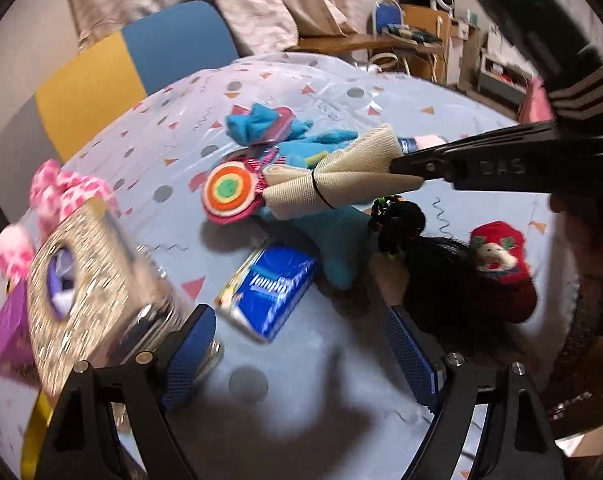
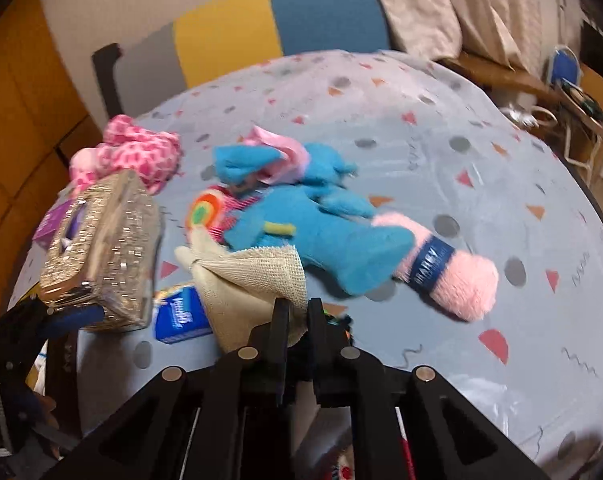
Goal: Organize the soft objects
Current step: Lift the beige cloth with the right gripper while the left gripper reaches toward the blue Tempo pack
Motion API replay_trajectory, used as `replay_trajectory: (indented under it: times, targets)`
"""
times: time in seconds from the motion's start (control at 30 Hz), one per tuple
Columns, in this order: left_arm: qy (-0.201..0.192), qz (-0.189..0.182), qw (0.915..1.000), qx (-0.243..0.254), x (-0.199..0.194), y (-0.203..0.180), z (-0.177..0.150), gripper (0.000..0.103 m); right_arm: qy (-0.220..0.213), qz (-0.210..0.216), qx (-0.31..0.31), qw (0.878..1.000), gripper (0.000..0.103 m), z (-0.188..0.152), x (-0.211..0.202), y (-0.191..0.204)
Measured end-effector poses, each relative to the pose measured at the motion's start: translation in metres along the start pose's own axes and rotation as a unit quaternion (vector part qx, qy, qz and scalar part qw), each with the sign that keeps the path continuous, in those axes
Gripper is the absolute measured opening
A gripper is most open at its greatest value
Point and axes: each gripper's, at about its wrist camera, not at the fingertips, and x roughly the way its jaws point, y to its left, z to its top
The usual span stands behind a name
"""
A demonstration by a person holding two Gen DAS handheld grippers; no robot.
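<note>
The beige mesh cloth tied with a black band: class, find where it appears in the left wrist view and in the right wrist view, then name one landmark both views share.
Left wrist view: the beige mesh cloth sits just above centre, pinched at its right end by the right gripper.
Right wrist view: the cloth sits low, left of centre, its near edge between the closed fingers.
Shared landmark: the blue tissue pack.

Sparkly tissue box [image 1: 97, 280] and blue tissue packet [image 1: 271, 294] on patterned tablecloth [image 2: 421, 140]; colour-block chair [image 2: 261, 28] behind.
</note>
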Motion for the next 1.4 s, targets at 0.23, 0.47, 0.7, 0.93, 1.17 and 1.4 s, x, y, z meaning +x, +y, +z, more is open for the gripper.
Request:
replay_trajectory:
  times: [0.23, 0.47, 0.7, 0.93, 1.17, 1.4]
  targets:
    - [0.021, 0.034, 0.9981, 0.046, 0.041, -0.008, 0.023, 0.087, 0.001, 0.014, 0.026, 1.0, 0.017, 0.0, 0.001, -0.012]
    - [0.028, 0.048, 0.9946, 0.088, 0.06, -0.015, 0.041, 0.09, -0.004, 0.026, 0.052, 0.998, 0.026, 0.004, -0.001, -0.022]
    - [0.04, 0.024, 0.9956, 0.082, 0.081, -0.013, 0.042, 0.088, -0.009, 0.027, 0.068, 0.997, 0.027, 0.004, -0.003, -0.027]
    - [0.06, 0.018, 0.9936, 0.094, 0.099, -0.021, 0.038, 0.065, -0.011, 0.026, 0.066, 0.997, 0.027, 0.004, -0.002, -0.026]
    - [0.042, -0.02, 0.9966, 0.068, 0.063, -0.029, 0.021, 0.033, -0.015, 0.034, 0.07, 0.997, 0.027, 0.004, -0.004, -0.028]
    - [0.067, -0.073, 0.9942, -0.042, 0.035, -0.029, -0.037, 0.046, -0.009, 0.05, 0.069, 0.996, 0.027, 0.004, -0.002, -0.026]
